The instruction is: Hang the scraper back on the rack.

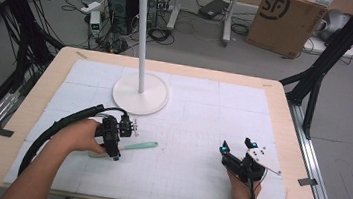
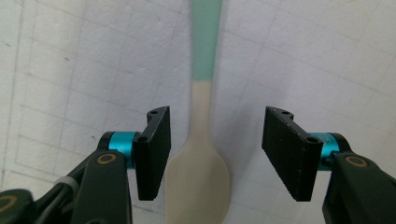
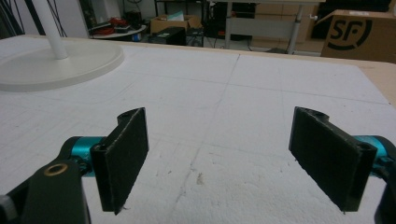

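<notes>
Your left gripper (image 2: 215,154) hangs over the spoon (image 2: 201,154) on the table (image 1: 203,112) — jaws apart, either side of its neck, not touching. Your right gripper (image 3: 233,158) sits well apart — jaws wide, nothing between.

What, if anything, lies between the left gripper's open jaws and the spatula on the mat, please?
Nothing visible: the left gripper hangs open directly over the spatula, its blade lying between the jaws, with bare mat either side.
</notes>
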Demonstrator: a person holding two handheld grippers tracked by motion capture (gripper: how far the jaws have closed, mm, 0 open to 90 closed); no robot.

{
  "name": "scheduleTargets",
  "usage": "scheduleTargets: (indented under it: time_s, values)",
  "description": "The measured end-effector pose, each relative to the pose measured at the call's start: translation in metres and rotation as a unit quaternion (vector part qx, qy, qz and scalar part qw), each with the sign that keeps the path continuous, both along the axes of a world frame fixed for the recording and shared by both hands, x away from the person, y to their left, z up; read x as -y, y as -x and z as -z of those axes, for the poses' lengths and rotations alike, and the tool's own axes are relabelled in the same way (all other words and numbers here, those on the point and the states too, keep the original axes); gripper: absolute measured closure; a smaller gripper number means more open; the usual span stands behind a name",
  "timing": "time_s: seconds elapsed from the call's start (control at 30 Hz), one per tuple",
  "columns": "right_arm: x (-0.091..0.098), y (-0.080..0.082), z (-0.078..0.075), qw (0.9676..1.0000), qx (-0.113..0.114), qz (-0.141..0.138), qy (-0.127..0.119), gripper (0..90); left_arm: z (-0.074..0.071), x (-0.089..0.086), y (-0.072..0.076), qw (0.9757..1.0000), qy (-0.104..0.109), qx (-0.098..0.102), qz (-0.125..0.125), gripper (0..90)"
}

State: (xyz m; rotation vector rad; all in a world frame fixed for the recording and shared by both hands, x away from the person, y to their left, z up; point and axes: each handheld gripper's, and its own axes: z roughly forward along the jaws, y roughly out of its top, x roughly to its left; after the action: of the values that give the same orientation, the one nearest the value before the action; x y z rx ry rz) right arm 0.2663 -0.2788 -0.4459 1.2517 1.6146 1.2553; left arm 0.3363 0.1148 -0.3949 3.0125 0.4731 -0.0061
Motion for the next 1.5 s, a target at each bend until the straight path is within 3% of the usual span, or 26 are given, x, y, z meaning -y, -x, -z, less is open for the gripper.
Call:
scheduleTargets:
  time_s: [0.63,1.1,1.5]
  values:
    - [0.0001,-0.0001,0.0001,1.0,0.001,0.0,0.001,19.0,0.0071,0.0017,-0.0041,1.0,-0.008,0.0,0.001,48.0]
    - [-0.0003,0.0,0.0001,1.0,0.0,0.0,-0.001,19.0,0.0074,0.0021,-0.0016,0.9997,-0.014,0.018,0.005,58.4]
    - [-0.0003,0.0001,0.0,1.0,-0.001,-0.001,-0.001,19.0,0.0101,0.0045,-0.0012,0.9996,-0.019,0.016,0.011,64.0]
